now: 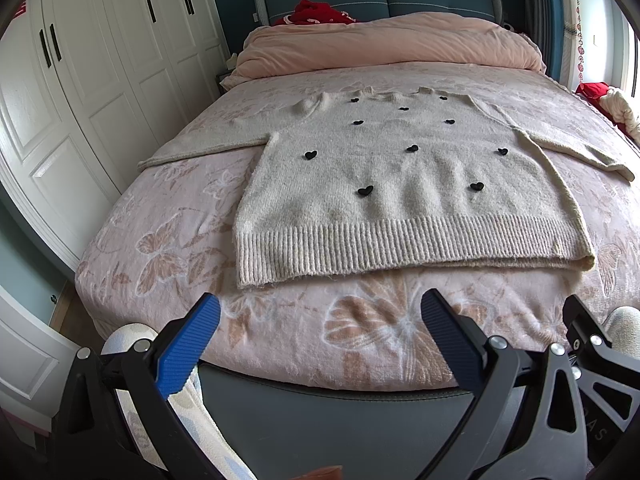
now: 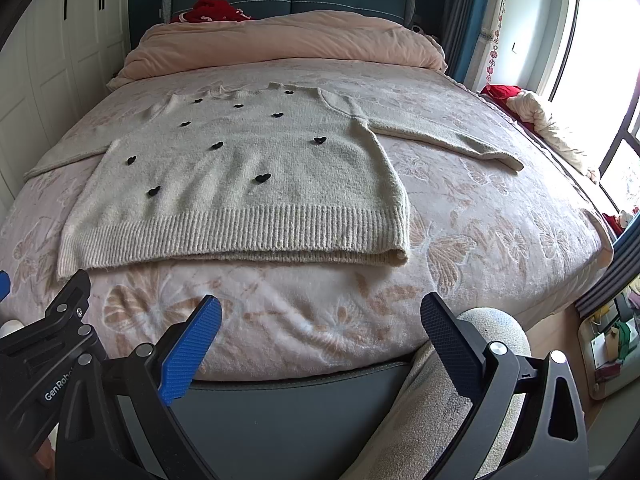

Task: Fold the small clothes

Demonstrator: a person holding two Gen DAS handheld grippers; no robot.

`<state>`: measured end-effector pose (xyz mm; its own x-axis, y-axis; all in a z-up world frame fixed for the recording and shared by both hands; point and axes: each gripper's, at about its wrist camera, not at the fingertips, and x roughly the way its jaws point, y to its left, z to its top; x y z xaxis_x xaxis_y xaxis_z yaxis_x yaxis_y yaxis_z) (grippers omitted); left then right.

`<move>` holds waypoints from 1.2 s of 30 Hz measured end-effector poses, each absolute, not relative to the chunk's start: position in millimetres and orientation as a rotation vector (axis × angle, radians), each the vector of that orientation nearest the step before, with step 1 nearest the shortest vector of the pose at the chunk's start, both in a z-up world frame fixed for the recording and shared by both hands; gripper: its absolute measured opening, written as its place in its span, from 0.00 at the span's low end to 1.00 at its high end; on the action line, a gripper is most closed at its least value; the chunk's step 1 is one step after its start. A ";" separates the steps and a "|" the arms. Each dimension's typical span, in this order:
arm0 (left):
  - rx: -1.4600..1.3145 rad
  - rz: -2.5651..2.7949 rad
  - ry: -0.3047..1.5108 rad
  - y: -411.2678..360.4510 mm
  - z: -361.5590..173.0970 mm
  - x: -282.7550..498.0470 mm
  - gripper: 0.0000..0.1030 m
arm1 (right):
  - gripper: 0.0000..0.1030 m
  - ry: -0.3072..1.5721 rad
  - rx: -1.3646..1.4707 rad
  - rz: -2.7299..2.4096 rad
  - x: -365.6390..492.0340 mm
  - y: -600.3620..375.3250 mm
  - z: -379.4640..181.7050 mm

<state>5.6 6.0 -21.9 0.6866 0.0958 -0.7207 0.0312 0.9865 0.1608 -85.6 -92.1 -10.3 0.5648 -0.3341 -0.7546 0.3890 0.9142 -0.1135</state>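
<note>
A cream knit sweater (image 1: 400, 184) with small black hearts lies flat on the bed, front up, sleeves spread to both sides, ribbed hem toward me. It also shows in the right wrist view (image 2: 248, 184). My left gripper (image 1: 320, 312) is open and empty, hovering over the foot of the bed, short of the hem. My right gripper (image 2: 320, 312) is open and empty, beside the left one, also short of the hem. Part of the right gripper's frame (image 1: 592, 344) shows at the right in the left wrist view.
The bed (image 1: 168, 248) has a pink butterfly-print cover. A folded pink duvet (image 1: 392, 44) lies at the head, with red cloth behind it. White wardrobes (image 1: 80, 100) stand to the left. A window and more clothes (image 2: 536, 116) are at the right.
</note>
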 end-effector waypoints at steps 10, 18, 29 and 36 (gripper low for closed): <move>0.167 0.037 0.817 7.1 -23.0 5.1 0.95 | 0.95 0.884 0.072 -0.426 -85.6 -92.4 -11.5; 0.139 -0.017 0.845 14.4 -34.5 14.7 0.95 | 0.95 0.906 0.097 -0.350 -66.0 -110.6 -22.8; -0.065 -0.095 0.902 8.3 -27.2 95.1 0.96 | 0.95 0.799 0.436 -0.517 35.8 -362.4 -19.1; -0.017 -0.083 0.878 -15.1 -31.8 138.7 0.96 | 0.84 0.753 0.736 -0.769 81.6 -555.6 -52.0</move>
<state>138.7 -15.1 -31.8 0.6357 -0.0796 -0.7678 0.0654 0.9966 -0.0492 81.6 -555.6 -52.0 0.4985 -0.3288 -0.8021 0.8087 0.5097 0.2936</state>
